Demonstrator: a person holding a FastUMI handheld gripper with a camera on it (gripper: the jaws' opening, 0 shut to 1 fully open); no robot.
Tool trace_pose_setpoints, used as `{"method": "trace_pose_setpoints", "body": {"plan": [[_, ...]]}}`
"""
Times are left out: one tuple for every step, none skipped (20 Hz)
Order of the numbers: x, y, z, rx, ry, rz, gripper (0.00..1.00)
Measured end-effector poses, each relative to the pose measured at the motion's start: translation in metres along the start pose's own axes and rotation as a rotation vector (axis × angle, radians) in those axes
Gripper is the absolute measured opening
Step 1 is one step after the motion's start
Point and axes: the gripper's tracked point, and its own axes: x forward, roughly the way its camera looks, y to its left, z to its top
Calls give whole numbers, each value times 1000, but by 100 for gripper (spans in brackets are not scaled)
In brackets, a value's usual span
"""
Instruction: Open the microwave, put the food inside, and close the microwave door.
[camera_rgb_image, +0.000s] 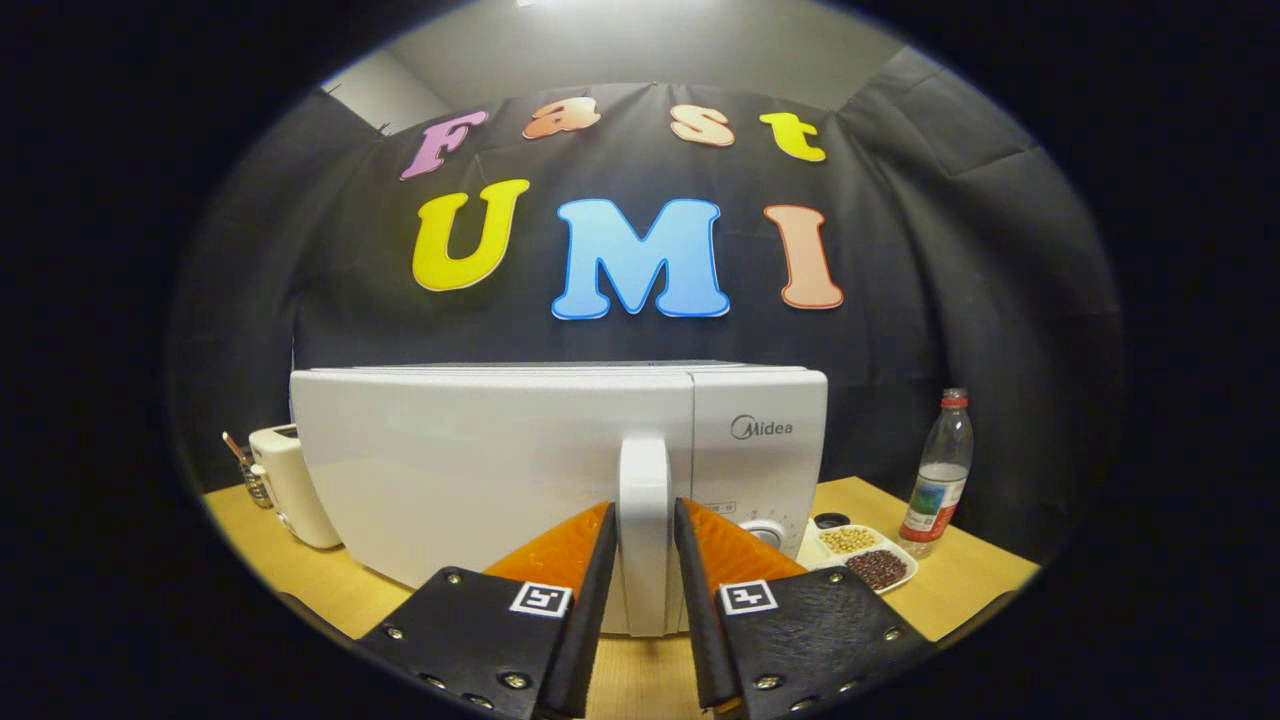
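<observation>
Gripper view: toaster (290, 485) off left beyond the tool (645, 545). Microwave (480, 470) dead ahead, door shut; its handle (645, 500) stands between the fingers, which look clamped on it. Food tray (868, 555) on tabletop (960, 580) ahead right. Step: opening. Next, likely pull handle back in an arc.

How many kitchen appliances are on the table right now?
2. The microwave, door closed, stands just ahead of the gripper, whose fingers flank its door handle. A toaster sits beside the microwave's far side. Others may be hidden behind it.
</observation>
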Motion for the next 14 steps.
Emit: {"method": "trace_pose_setpoints", "body": {"plan": [[2,-1,-1,5,5,-5,40],[4,1,-5,2,19,1,39],[7,-2,-5,2,9,1,28],[5,-1,-4,3,12,12,28],[2,0,-2,1,11,21,28],[2,0,-2,10,13,29,28],[-1,-1,-4,27,19,26,19],[0,-1,-4,31,24,27,19],[0,0,-3,42,23,22,19],[0,-1,-3,52,29,15,19],[1,-1,-4,63,35,5,19],[1,0,-4,72,36,-6,19],[-1,0,-4,67,36,-22,13],[0,0,-5,57,39,-32,13]]}}
